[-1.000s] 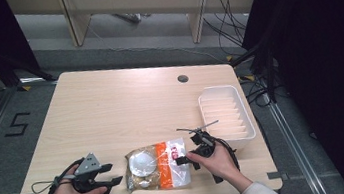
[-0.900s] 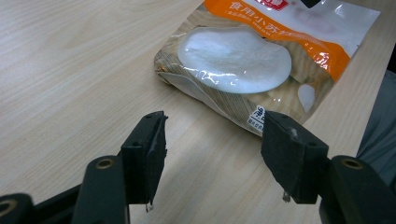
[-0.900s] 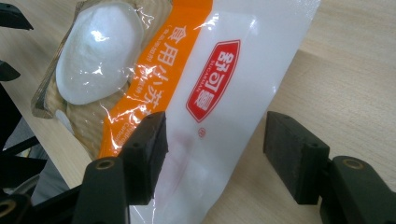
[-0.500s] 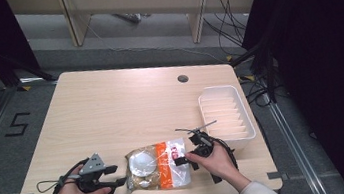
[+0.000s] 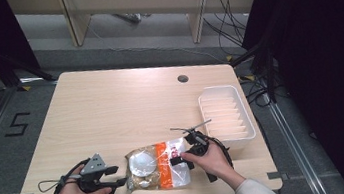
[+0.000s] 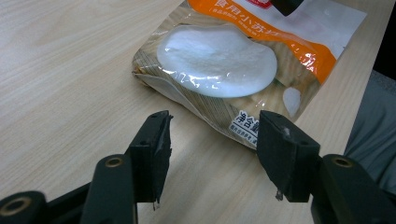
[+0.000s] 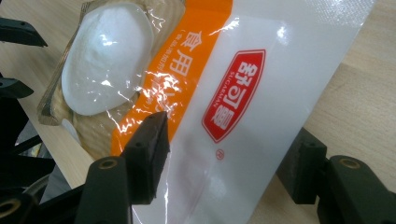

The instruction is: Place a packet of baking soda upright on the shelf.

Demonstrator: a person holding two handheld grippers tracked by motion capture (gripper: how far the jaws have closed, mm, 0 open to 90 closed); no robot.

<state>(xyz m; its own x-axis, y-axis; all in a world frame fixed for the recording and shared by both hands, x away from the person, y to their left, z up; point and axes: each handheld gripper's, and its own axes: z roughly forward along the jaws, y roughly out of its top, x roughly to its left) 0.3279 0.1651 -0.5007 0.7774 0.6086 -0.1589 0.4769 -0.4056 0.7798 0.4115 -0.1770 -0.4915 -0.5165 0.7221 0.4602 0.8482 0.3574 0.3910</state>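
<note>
Looking down from the high view, I see the packet of white powder [image 5: 158, 165] lying flat near the near edge of the table [image 5: 111, 110], between my two hands. My left gripper [image 5: 119, 175] sits just to the packet's left, held low over the wood; in the left gripper view its jaws stand apart with nothing between them, and the packet's clear brown end [image 6: 219, 70] lies just beyond the tips, not touching them.

My right gripper [image 5: 177, 157] reaches in from the right side. In the right gripper view the packet's white end with the red logo [image 7: 233, 93] passes between its jaws, one pad above the film and one below it at the far side. The jaws have just been closing a little, yet they stand wide and I cannot tell that the pads press on the packet.

A white ribbed tray [image 5: 225, 115] stands on the right part of the table, well apart from the packet, just beyond my right hand [image 5: 213, 159].
</note>
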